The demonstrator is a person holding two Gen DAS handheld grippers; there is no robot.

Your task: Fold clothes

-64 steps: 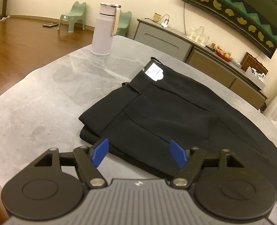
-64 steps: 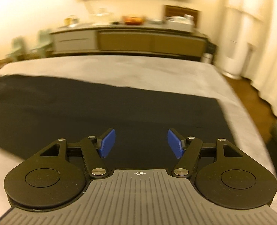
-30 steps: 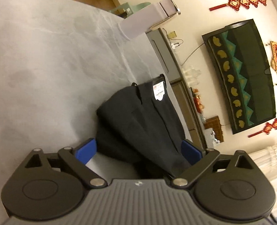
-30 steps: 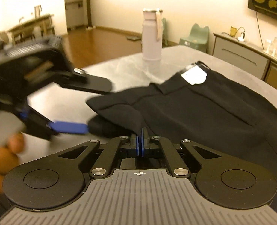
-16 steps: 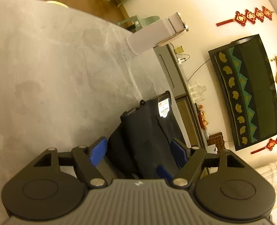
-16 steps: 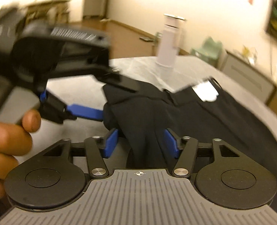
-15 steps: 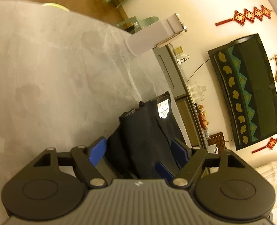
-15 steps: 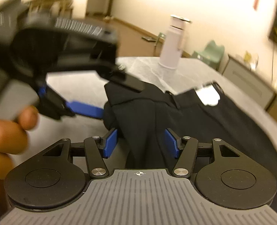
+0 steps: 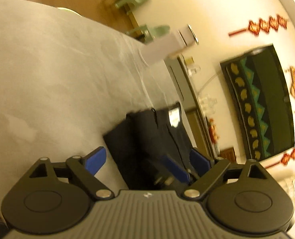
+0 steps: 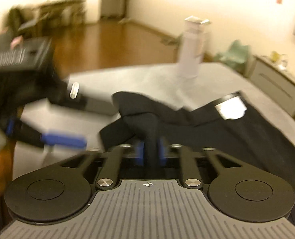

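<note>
Grey table (image 9: 47,79), black trousers (image 10: 227,131), wood floor (image 10: 111,45)

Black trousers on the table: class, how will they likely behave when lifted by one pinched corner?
Probably floppy: the trousers bunch and drape where the right gripper pinches them. Likely light, since one small pinch raises a fold. The rest should trail across the table.

Warm yellow indoor light, heavy motion blur, fisheye-bent edges
</note>
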